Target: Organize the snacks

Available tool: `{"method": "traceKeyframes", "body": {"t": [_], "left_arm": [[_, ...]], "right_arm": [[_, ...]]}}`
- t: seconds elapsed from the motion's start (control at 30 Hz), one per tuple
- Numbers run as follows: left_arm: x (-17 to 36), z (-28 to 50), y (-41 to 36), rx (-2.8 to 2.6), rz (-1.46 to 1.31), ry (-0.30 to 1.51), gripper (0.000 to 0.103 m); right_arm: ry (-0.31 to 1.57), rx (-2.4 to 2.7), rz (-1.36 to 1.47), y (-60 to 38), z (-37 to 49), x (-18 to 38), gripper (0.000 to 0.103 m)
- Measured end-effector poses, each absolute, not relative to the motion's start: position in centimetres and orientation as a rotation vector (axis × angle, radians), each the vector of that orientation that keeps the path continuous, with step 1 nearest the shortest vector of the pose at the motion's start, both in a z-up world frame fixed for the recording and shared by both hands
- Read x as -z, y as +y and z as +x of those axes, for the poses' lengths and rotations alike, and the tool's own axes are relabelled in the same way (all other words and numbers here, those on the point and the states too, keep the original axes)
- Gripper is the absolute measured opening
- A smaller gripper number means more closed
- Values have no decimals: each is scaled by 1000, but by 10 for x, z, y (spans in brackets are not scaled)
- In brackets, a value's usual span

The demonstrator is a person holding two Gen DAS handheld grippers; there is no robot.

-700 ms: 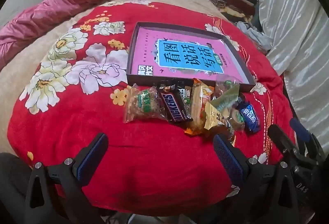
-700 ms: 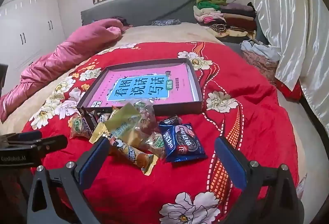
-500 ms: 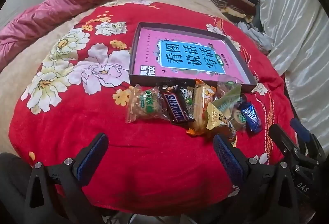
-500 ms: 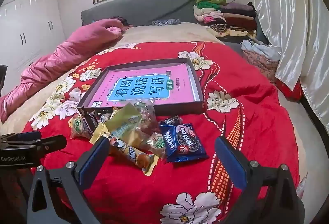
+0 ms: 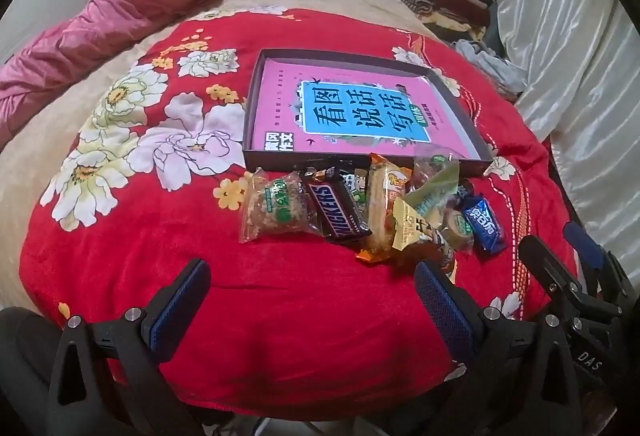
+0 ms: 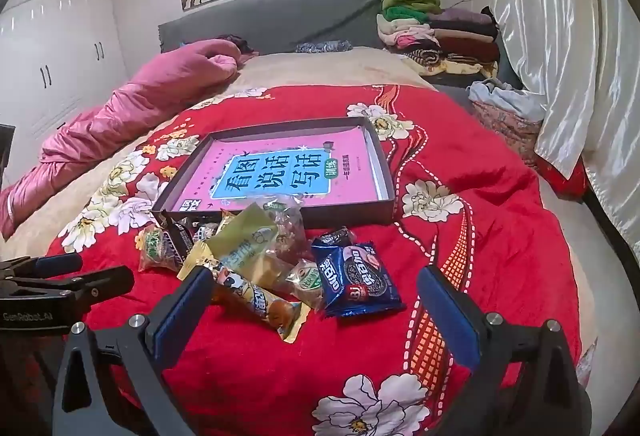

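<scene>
A pile of wrapped snacks lies on the red flowered blanket (image 5: pixel 160 236) in front of a shallow dark box (image 5: pixel 360 156) lined with a pink book. The pile holds a clear bag of green-label biscuits (image 5: pixel 276 208), a Snickers bar (image 5: pixel 338 212), an orange wrapped cake (image 5: pixel 382 204) and a blue Oreo pack (image 5: pixel 484 222), also in the right wrist view (image 6: pixel 358 278). My left gripper (image 5: pixel 312 304) is open and empty, just short of the pile. My right gripper (image 6: pixel 316 310) is open and empty, its fingers either side of the Oreo pack and a yellow wrapped bar (image 6: pixel 256 300).
A pink quilt (image 6: pixel 132 116) lies along the bed's left side. Folded clothes (image 6: pixel 440 32) are stacked at the headboard on the right. A shiny white curtain (image 6: pixel 560 56) hangs along the right. Each gripper shows at the edge of the other's view.
Both grippers have crept slightly forward toward the snack pile. Nothing has been touched or picked up.
</scene>
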State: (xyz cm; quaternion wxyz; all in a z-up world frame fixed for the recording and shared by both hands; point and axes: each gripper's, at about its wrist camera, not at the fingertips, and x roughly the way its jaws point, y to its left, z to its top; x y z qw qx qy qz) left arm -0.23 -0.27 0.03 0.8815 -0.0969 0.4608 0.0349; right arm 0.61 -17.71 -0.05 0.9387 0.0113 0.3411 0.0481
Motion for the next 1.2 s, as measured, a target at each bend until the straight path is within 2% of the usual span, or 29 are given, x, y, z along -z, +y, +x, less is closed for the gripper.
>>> {"method": "traceKeyframes", "body": {"t": [1.2], "left_arm": [[-2, -5, -7, -51, -182, 957, 101]], "right_arm": [[683, -96, 18, -175, 2, -3, 103]]}}
